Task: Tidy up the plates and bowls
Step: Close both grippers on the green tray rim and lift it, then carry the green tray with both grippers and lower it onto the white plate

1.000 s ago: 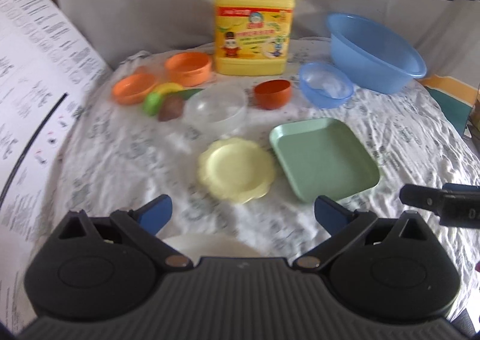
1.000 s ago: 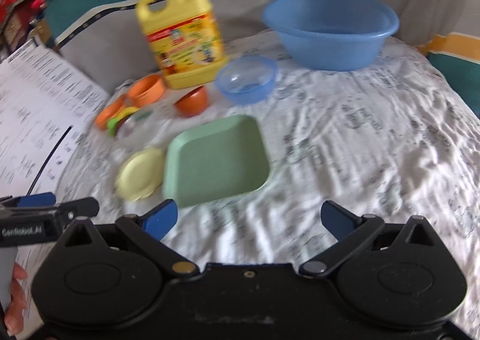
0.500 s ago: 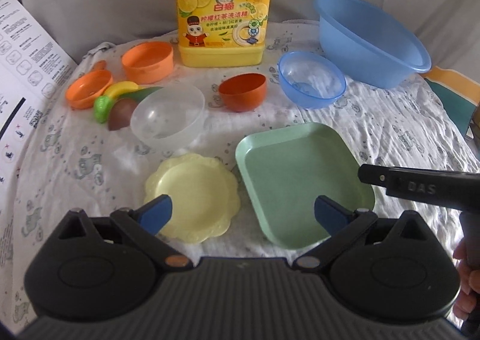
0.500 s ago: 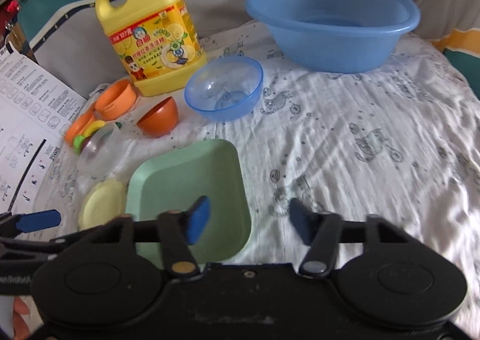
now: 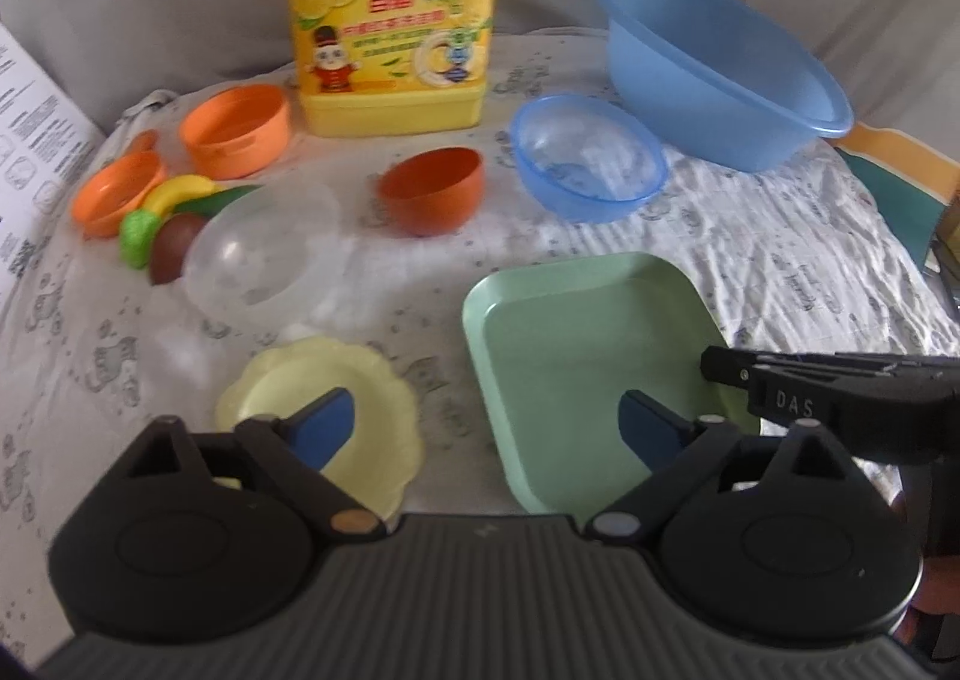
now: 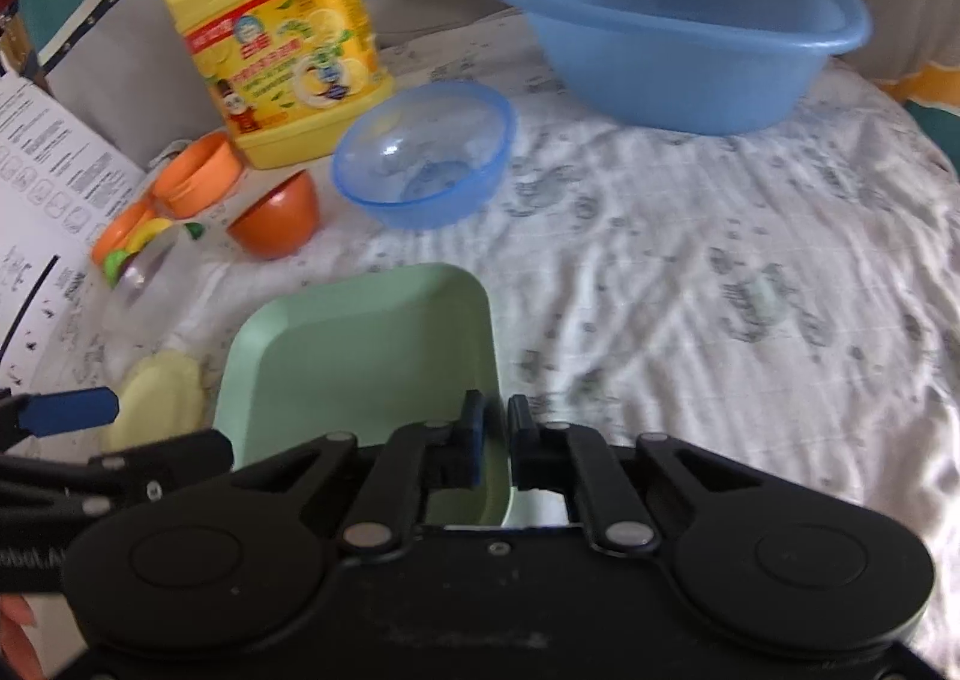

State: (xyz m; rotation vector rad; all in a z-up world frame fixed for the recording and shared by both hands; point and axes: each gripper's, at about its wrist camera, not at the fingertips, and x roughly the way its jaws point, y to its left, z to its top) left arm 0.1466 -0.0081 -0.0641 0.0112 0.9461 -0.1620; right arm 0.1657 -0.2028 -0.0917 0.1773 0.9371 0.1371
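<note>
Both tongs now sit lower and closer over the dishes than before. Right tongs (image 6: 492,428) have just clenched onto the right rim of the green tray (image 6: 360,356); left tongs (image 5: 486,428), released and slightly narrowing, hover over the yellow plate (image 5: 282,380) with nothing between them. Beyond, on the cloth (image 6: 720,290): clear bowl (image 5: 258,248), brown bowl (image 5: 432,191), blue bowl (image 5: 588,164), orange cups (image 5: 234,137), toy fruit (image 5: 162,212). Farthest: detergent jug (image 5: 390,20), blue basin (image 6: 678,20).

A white printed cloth (image 5: 750,260) carries a green square plate (image 5: 576,344), yellow plate (image 5: 288,380) and bowls.
</note>
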